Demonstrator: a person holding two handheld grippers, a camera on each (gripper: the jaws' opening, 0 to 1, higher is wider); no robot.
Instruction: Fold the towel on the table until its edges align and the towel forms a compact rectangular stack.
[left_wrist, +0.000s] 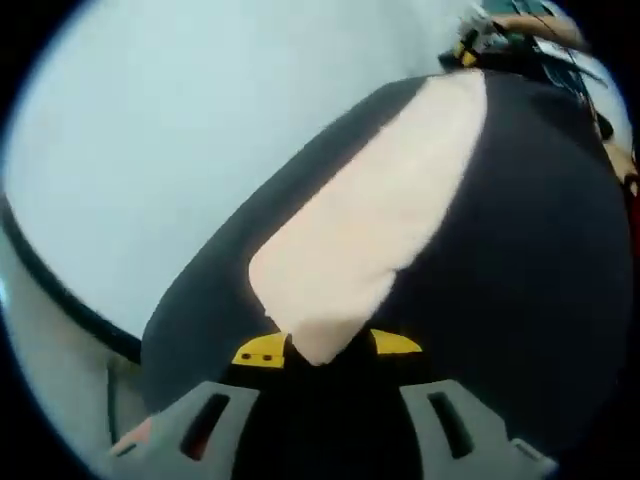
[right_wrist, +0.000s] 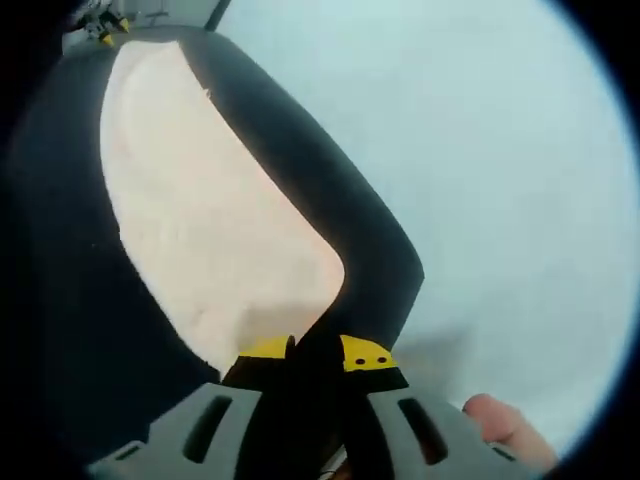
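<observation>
In the left gripper view, the left gripper has its yellow-tipped jaws closed on a corner of the pale towel, which stretches away from the jaws over the dark table. The other gripper shows small at the towel's far end. In the right gripper view, the right gripper is likewise clamped on a towel corner, the cloth running away across the table; a fingertip shows at the lower right. The towel already looks like a narrow strip, so some folding seems done; judging by its length, at least one more fold is needed for a compact stack.
</observation>
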